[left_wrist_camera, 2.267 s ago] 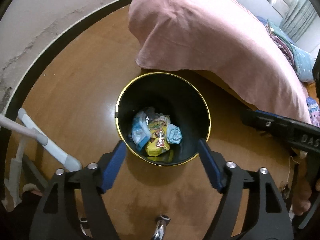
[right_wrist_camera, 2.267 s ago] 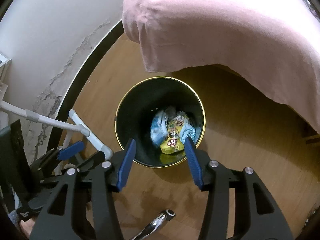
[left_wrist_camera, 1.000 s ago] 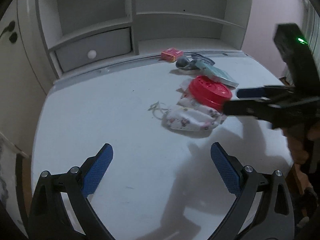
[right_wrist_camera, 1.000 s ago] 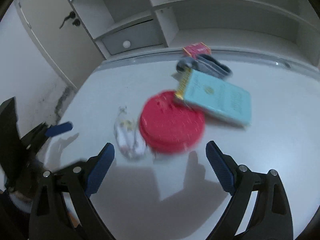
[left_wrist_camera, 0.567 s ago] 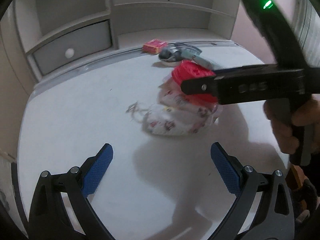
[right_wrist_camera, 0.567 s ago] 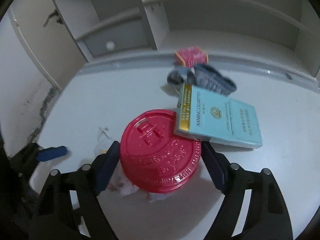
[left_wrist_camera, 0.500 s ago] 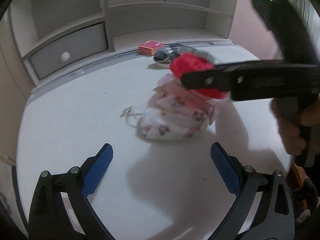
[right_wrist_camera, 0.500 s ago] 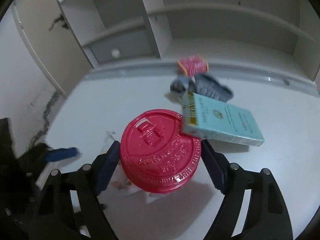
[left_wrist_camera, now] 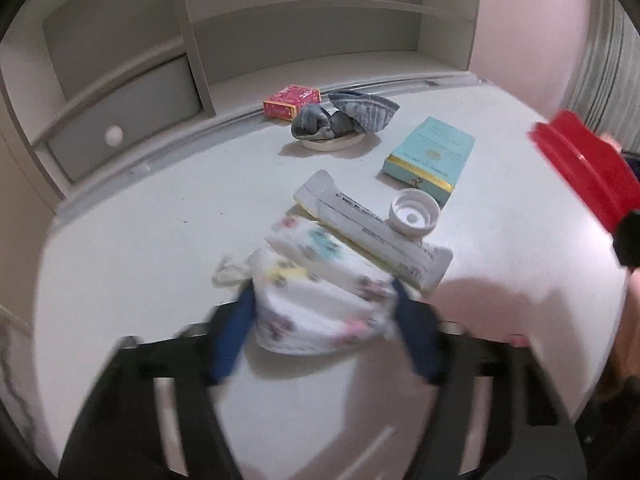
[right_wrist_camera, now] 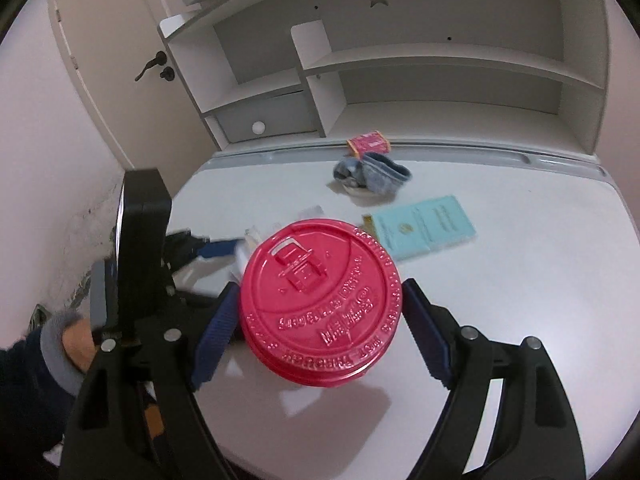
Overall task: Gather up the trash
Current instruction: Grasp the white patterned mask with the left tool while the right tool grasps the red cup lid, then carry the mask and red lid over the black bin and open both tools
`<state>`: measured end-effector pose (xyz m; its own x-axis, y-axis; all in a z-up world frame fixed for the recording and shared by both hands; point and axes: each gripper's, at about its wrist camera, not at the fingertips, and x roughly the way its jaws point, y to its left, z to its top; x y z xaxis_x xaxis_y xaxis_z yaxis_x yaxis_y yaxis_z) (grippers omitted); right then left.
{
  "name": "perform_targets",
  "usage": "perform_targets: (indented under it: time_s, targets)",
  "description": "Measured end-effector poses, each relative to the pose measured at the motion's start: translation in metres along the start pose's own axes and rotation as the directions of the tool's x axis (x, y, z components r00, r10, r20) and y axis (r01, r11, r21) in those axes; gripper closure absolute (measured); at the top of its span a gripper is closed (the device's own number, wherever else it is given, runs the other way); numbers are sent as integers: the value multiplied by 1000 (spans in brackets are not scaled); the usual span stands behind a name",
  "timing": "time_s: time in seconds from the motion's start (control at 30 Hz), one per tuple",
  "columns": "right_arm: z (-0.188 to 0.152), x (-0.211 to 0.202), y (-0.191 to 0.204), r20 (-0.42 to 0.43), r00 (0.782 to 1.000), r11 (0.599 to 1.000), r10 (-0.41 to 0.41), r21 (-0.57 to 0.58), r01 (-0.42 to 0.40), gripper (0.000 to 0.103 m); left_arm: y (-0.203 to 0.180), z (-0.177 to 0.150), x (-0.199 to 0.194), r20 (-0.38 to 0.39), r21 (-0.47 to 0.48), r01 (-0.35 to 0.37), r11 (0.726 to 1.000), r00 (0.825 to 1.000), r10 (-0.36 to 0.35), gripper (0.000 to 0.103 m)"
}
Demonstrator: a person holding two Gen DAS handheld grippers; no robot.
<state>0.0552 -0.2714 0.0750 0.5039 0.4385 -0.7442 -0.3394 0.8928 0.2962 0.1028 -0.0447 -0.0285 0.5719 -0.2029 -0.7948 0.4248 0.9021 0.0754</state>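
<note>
Our left gripper (left_wrist_camera: 324, 320) has just been closing its jaws on the printed face mask (left_wrist_camera: 320, 304) lying on the desk (left_wrist_camera: 132, 240); we should squeeze until the soft cloth bunches before lifting. Our right gripper (right_wrist_camera: 316, 316) pinches the red cup lid (right_wrist_camera: 320, 304), raised at three o'clock of the mask

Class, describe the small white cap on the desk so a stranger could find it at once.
Start at the white desk and find the teal box. At its near corner a white cap rests on a flattened tube. It is the only round, open, ridged thing there.
</note>
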Motion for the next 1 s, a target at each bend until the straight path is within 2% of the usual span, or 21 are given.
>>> perform_targets:
  time_s: [0.1, 0.2, 0.3, 0.4, 0.43, 0.53, 0.6, 0.63, 0.7, 0.8, 0.9, 0.93, 1.0]
  targets:
    - [-19, -16, -24, 6, 999, 998, -37, 46, 37, 24, 2, -2, -11, 2, -46, -13, 999, 1000, 14, 78]
    - [-41, -42, -51, 34, 994, 990, -104, 95, 100, 24, -2, 1, -25, 20, -62, -37, 997, 999, 38, 79]
    - [-68, -73, -87, 54, 980, 969, -189, 169, 178, 24, -21, 8, -43, 43, -48, -16, 999, 999, 19, 79]
    - [-106, -108, -129, 57, 947, 921, -315, 259, 291, 24, -64, 20, -51, 70, 14, 34, 999, 997, -35, 79]
    - [-116, -116, -140, 55, 938, 906, -342, 283, 313, 24, -90, 25, -54, 85, 52, 70, 996, 994, -75, 79]
    - [-160, -154, -181, 37, 881, 822, -472, 380, 425, 24, -154, 32, -55, 107, 147, 151, 978, 980, -167, 79]
    - [-188, -173, -199, 18, 848, 769, -530, 431, 472, 24, -201, 35, -53, 108, 212, 210, 954, 966, -236, 79]
    - [-203, -182, -209, 6, 832, 743, -554, 454, 492, 24, -235, 36, -50, 95, 254, 265, 930, 950, -296, 79]
    - [-238, -199, -231, -28, 799, 682, -601, 503, 531, 24, -277, 36, -48, 71, 299, 331, 895, 927, -367, 79]
    - [-283, -215, -260, -79, 780, 612, -620, 574, 544, 24, -355, 25, -48, 48, 403, 415, 816, 881, -472, 79]
    - [-330, -225, -288, -132, 765, 543, -630, 630, 556, 24, -433, 6, -36, -36, 467, 520, 715, 819, -572, 79]
    - [-345, -227, -297, -147, 765, 524, -626, 647, 553, 24, -449, 0, -31, -52, 482, 532, 696, 810, -584, 79]
    - [-372, -227, -313, -181, 761, 488, -623, 671, 559, 24, -486, -15, -15, -71, 522, 528, 670, 809, -583, 79]
